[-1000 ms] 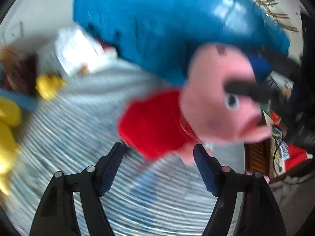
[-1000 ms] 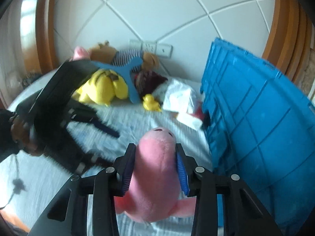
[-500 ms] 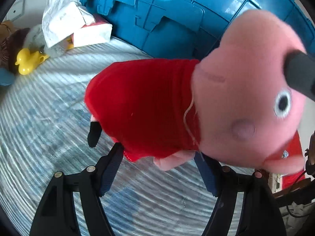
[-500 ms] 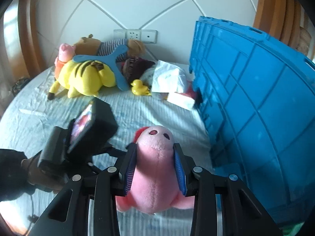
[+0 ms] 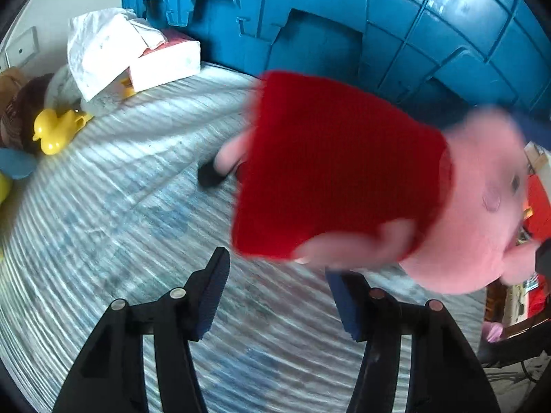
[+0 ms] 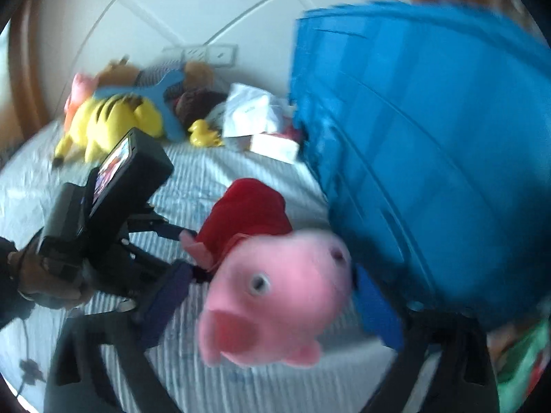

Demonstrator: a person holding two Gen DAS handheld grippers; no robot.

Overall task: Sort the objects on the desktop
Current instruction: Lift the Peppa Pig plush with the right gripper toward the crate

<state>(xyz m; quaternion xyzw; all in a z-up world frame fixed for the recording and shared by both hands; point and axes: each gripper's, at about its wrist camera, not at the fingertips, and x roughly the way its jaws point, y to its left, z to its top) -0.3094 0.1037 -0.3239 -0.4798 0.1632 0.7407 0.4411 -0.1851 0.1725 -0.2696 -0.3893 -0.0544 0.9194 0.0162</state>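
Both tongs stand spread apart. Left tongs (image 5: 275, 292) are released, hovering over the striped bed sheet (image 5: 103, 241) with nothing between the pads. Right tongs (image 6: 272, 309) are also released wide, and the pink pig toy (image 6: 275, 296) in its red dress sits between the blue pads, though blur hides whether it touches either one. From the left view the pig toy (image 5: 344, 189) is above the bed, just in front of the blue crate (image 5: 378, 17). A yellow duck (image 5: 55, 130) and a tissue pack (image 5: 165, 65) lie near the bed's far edge beside the crate.
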